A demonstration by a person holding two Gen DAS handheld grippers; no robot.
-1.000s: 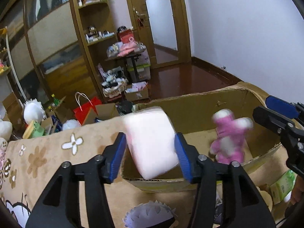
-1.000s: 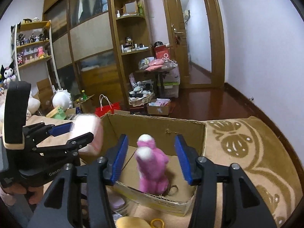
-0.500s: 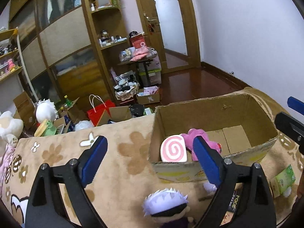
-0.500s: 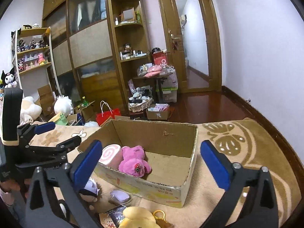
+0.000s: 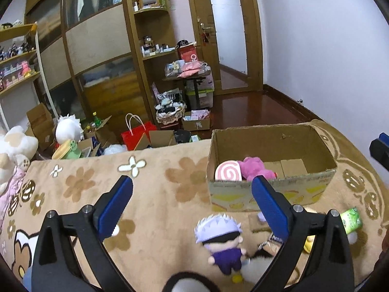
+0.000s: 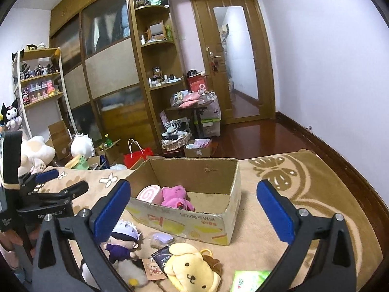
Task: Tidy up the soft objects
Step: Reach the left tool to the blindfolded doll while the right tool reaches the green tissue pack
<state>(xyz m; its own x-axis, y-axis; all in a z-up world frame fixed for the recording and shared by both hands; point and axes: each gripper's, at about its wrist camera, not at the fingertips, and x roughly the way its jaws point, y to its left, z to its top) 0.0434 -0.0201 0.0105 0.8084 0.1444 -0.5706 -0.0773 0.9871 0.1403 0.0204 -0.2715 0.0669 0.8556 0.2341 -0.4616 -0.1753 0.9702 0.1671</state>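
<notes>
A cardboard box (image 5: 267, 194) (image 6: 194, 223) sits on the tan blanket. Inside lie a pink swirl-roll plush (image 5: 228, 172) (image 6: 148, 192) and a pink plush toy (image 5: 255, 168) (image 6: 176, 196). My left gripper (image 5: 192, 202) is open and empty, held back above a white-haired doll in purple (image 5: 222, 238) (image 6: 124, 237). My right gripper (image 6: 194, 209) is open and empty, in front of the box. A yellow dog plush (image 6: 192, 267) lies below it. The left gripper also shows at the left of the right wrist view (image 6: 58, 182).
A green packet (image 5: 351, 219) (image 6: 250, 279), a small card (image 6: 155, 269) and a lilac item (image 6: 163, 238) lie on the blanket near the box. Beyond the bed edge are a red bag (image 5: 137, 135), boxes, shelves and large white plushes (image 5: 17, 146).
Both grippers opened and let the swirl-roll plush and pink toy drop into the box. Both have pulled back and up from the box.
</notes>
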